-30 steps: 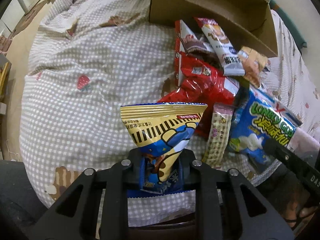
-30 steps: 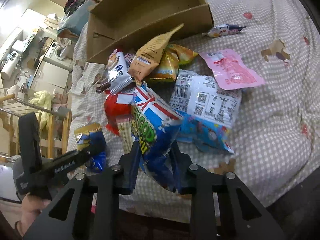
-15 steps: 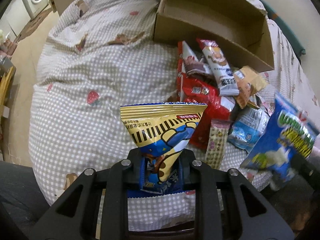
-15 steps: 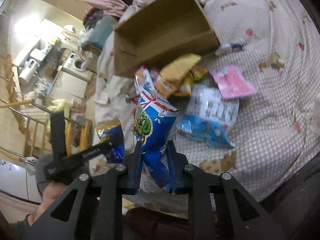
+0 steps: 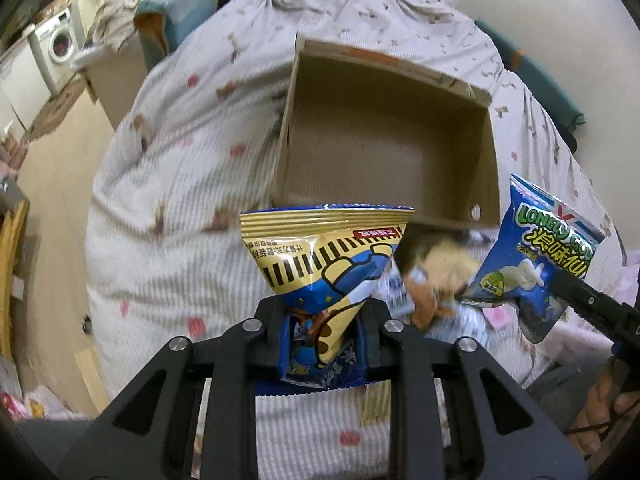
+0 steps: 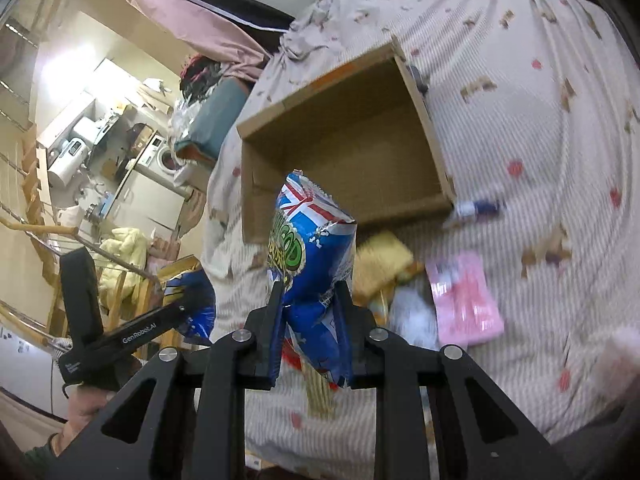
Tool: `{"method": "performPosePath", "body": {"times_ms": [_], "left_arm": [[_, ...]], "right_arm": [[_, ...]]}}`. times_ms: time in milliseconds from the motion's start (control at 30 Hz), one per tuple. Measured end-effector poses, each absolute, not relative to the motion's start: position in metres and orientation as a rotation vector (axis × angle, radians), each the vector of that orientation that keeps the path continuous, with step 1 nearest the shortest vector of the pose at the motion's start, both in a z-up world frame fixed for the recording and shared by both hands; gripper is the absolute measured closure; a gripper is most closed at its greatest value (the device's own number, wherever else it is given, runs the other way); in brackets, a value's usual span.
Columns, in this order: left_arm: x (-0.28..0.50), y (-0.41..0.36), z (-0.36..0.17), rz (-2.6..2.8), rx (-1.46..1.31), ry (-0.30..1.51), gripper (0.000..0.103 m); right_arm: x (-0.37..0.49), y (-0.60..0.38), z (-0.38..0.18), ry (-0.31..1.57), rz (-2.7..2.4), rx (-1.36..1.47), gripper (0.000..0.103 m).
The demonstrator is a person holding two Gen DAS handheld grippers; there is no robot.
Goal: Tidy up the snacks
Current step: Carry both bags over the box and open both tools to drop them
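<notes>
My left gripper [image 5: 326,322] is shut on a yellow and blue snack bag [image 5: 326,248] and holds it in the air in front of the open cardboard box [image 5: 384,136]. My right gripper [image 6: 310,320] is shut on a blue Lonely God snack bag [image 6: 314,248], also raised in front of the box [image 6: 344,136]. The blue bag also shows at the right of the left wrist view [image 5: 532,256]. The box looks empty. Other snacks lie blurred on the bed below the box, among them a yellow packet [image 6: 380,264] and a pink packet [image 6: 464,300].
The box stands on a bed with a checked, patterned cover [image 5: 180,208]. A small wrapped snack [image 6: 478,208] lies by the box's right corner. The bed's left edge drops to a wooden floor [image 5: 52,184]. A washing machine [image 5: 60,46] and cluttered shelves stand at the far left.
Both grippers have risen and tilted up with their bags; the box's inside now shows from above. The snack pile has dropped low in both views.
</notes>
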State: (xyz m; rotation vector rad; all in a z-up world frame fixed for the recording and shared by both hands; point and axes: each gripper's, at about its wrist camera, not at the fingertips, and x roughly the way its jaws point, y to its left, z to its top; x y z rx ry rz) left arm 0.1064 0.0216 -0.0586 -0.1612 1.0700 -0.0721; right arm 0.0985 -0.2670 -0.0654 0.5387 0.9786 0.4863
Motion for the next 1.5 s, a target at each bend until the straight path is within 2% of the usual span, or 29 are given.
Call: {"method": "performPosePath", "body": {"times_ms": [400,1000,1500], "left_arm": [[0.175,0.006,-0.035,-0.085,-0.100,1.008,0.082],[0.233,0.004,-0.092,-0.083,-0.113,0.971,0.082],[0.245,-0.001,-0.099,-0.091,-0.117,0.974,0.081]], "right_arm": [[0.168,-0.255,-0.053,0.942,0.493,0.506,0.079],[0.234,-0.252,-0.119,0.994,0.457,0.574,0.079],[0.246,-0.234,-0.129,1.009,0.494,0.525,0.079]]}}
